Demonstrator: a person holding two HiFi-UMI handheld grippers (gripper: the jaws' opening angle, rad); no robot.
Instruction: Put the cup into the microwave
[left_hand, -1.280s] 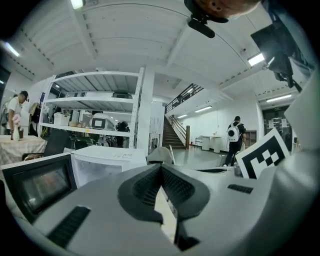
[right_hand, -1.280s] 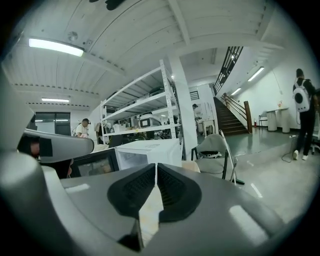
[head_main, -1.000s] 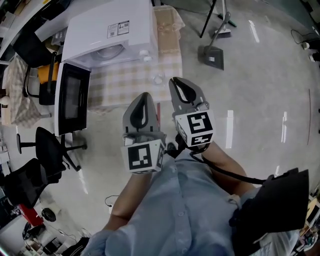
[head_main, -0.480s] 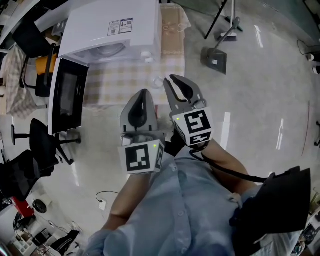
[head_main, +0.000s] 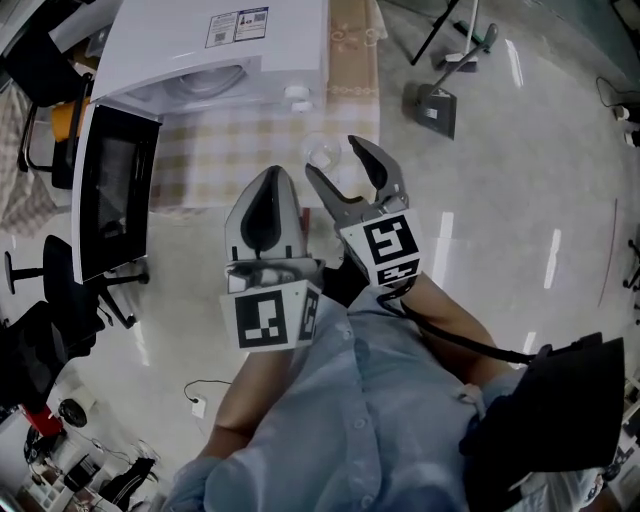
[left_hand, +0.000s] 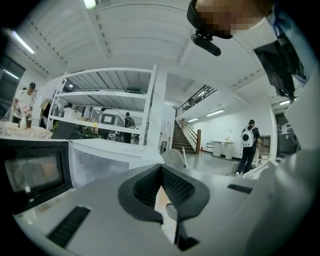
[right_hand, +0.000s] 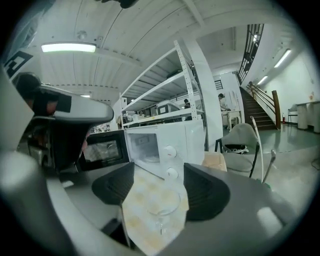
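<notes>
The white microwave (head_main: 215, 40) stands at the far end of a table covered with a checked cloth (head_main: 240, 150). Its dark-windowed door (head_main: 110, 190) is swung fully open to the left of its cavity, and two round knobs (right_hand: 170, 161) sit on the panel to the cavity's right. The cup (head_main: 321, 152), a clear glass one, stands upright on the cloth just in front of the microwave's knob side, outside the cavity and apart from the oven's front. The right gripper (head_main: 331, 156) reaches toward it from the side away from the microwave. Its jaws have just been opening and stand well apart. In the right gripper view (right_hand: 159, 177) the cup (right_hand: 163, 202) shows in the gap between the two dark pads (right_hand: 205, 190), with neither pad touching it; whether it sits between the tips or just beyond them cannot be told. The left gripper (head_main: 268, 178) hovers beside the right one, nearer the microwave's door side, at the table edge farthest from the oven. In the left gripper view (left_hand: 161, 172) its ribbed pads (left_hand: 145, 187) meet at the tips with nothing between them. Black office chairs (head_main: 70, 290) stand on the glossy floor beyond the open door, and a grey chair (right_hand: 242, 140) stands off the microwave's knob side.
</notes>
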